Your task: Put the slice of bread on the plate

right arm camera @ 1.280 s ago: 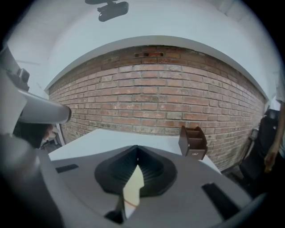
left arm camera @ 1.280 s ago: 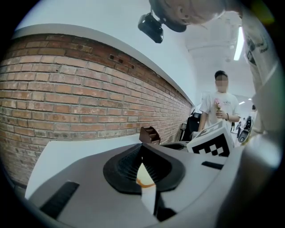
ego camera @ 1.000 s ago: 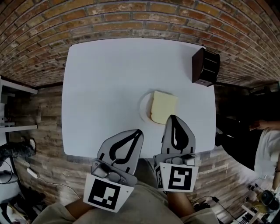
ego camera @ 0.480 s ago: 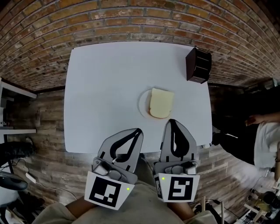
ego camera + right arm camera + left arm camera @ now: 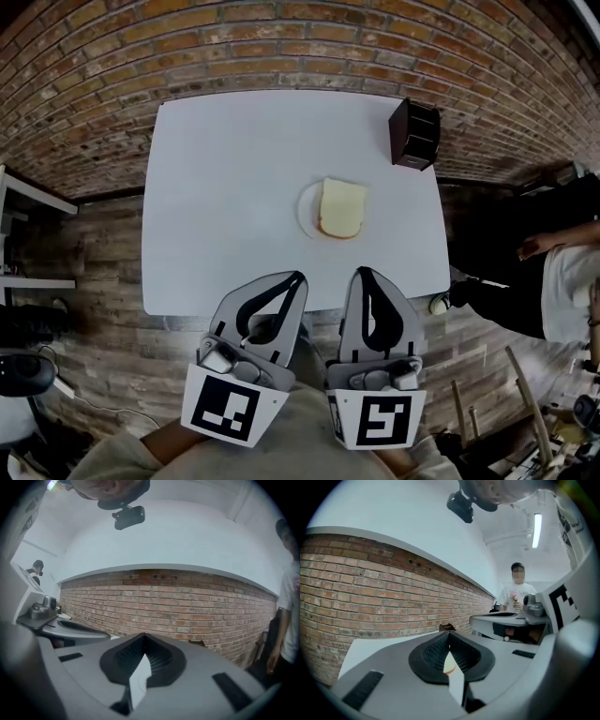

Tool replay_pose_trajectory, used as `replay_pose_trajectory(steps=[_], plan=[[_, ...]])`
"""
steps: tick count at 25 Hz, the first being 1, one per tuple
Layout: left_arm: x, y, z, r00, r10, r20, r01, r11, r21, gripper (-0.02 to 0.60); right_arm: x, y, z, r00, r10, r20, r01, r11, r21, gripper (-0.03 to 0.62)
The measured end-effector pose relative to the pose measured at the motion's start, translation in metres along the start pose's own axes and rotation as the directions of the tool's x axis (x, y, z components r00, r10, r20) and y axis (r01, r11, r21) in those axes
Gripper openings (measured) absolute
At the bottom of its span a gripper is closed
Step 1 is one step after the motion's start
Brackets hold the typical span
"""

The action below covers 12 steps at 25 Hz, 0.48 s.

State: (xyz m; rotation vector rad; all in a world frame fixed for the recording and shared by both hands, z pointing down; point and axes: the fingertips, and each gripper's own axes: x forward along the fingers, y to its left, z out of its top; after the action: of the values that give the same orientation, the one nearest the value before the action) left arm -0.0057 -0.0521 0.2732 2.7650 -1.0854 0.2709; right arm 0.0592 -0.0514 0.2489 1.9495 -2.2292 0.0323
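The bread (image 5: 341,207) is laid on the plate (image 5: 307,211). Since the job seems done, left tool (image 5: 298,278) and right tool (image 5: 362,272) are held clenched, empty.

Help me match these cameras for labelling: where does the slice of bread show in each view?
Head view: the slice of bread lies on the plate, right of centre on the table.
Left gripper view: probably the small pale, brown-edged patch low at centre, between the jaws.
Right gripper view: not made out.
Shared landmark: the brick wall behind the table.
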Motion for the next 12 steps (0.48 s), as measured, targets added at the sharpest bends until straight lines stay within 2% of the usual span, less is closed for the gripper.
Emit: replay_pose_trajectory(steps=[12], plan=[[-0.052, -0.023, 0.006, 0.997, -0.044, 0.056, 0.042, 0.999, 0.033, 0.009, -0.064, 0.042, 0.011, 0.999, -0.019, 0.028, 0.018, 1.0, 0.026, 0.006]])
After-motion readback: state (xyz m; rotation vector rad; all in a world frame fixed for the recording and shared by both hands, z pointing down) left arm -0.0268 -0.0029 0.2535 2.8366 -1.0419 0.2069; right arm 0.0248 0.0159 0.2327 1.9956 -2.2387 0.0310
